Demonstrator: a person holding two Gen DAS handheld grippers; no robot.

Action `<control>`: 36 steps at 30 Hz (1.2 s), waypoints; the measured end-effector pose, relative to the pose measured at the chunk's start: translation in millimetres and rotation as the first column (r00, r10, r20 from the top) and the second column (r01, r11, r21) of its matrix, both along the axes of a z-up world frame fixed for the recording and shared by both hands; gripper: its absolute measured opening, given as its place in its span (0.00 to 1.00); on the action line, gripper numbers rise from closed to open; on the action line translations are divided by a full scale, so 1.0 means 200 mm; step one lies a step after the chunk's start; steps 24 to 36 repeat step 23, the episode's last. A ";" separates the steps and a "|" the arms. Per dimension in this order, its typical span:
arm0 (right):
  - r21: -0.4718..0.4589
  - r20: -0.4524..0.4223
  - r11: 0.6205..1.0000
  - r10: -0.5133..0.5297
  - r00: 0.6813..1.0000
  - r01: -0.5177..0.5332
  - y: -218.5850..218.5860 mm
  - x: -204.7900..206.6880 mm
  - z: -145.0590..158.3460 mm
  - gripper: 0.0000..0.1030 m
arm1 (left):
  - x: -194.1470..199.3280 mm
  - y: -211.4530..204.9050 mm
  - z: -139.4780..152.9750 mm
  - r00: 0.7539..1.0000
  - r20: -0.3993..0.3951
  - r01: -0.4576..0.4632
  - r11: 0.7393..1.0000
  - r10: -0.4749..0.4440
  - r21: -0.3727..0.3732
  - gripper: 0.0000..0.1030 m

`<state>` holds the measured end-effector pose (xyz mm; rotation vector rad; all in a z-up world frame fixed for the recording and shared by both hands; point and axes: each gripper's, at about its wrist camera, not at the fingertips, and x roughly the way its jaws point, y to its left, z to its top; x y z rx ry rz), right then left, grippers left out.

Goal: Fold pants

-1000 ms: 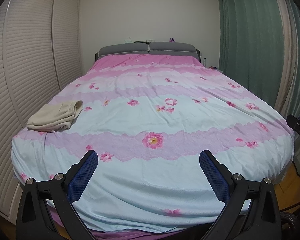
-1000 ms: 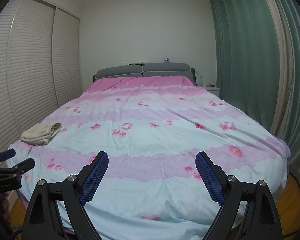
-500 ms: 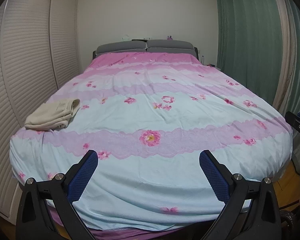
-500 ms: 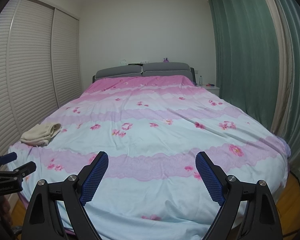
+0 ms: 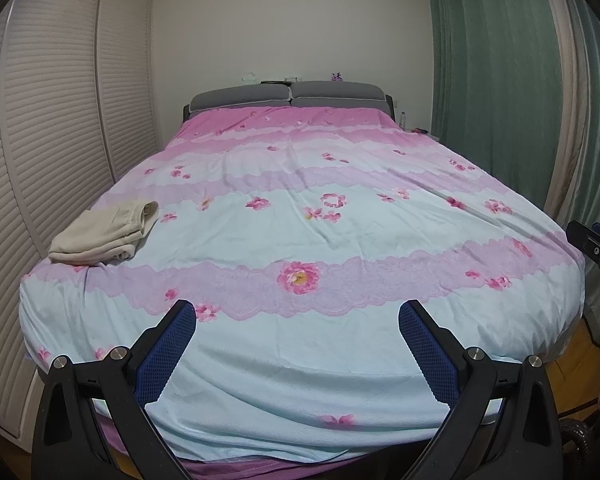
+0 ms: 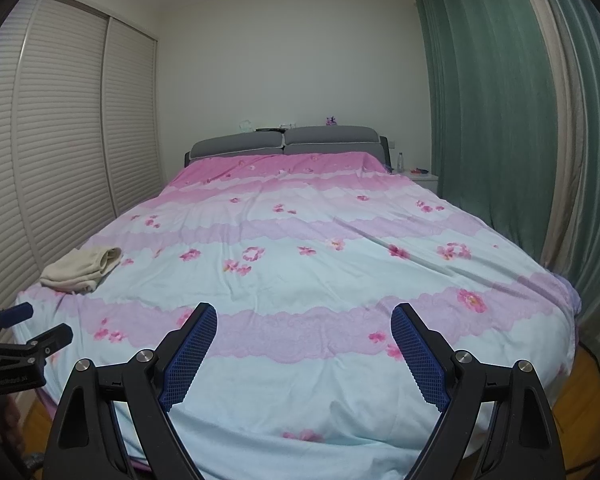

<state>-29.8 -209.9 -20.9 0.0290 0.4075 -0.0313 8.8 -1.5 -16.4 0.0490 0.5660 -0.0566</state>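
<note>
Both my left gripper (image 5: 297, 344) and right gripper (image 6: 304, 350) hang spread wide, holding nothing. The beige pants (image 5: 104, 236) lie bunched on the bed's (image 5: 340, 380) left edge: soft, light, floppy; I'd pinch the waistband.

Black left gripper (image 5: 297, 322), blue gridded pads (image 5: 166, 354), silver screws

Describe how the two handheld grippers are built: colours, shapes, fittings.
The left gripper and right gripper match: two black angular plastic fingers with triangular cut-outs, silver round bolt heads at the pivots, and long blue pads with a fine grid texture on the inner faces. No sleeve shows; a dark cable lies by the left view's right edge.
</note>
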 end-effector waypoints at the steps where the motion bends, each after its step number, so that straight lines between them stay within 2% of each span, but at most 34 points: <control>1: 0.000 0.001 1.000 0.000 1.000 0.000 0.00 0.00 0.00 0.87 | 0.00 0.00 0.00 1.000 -0.001 0.000 1.000 0.000 0.001 1.00; 11: 0.004 -0.005 1.000 -0.009 1.000 0.009 -0.01 0.01 0.00 0.87 | 0.00 -0.01 0.01 1.000 -0.004 -0.001 1.000 0.001 0.006 1.00; 22: 0.007 -0.010 1.000 -0.009 1.000 0.009 0.00 0.01 -0.01 0.87 | 0.00 -0.04 -0.02 1.000 0.002 -0.002 0.999 0.002 0.049 1.00; 36: 0.007 -0.010 1.000 -0.011 1.000 0.011 0.00 0.00 -0.01 0.87 | 0.00 -0.04 -0.02 1.000 -0.004 0.000 0.999 0.000 0.047 1.00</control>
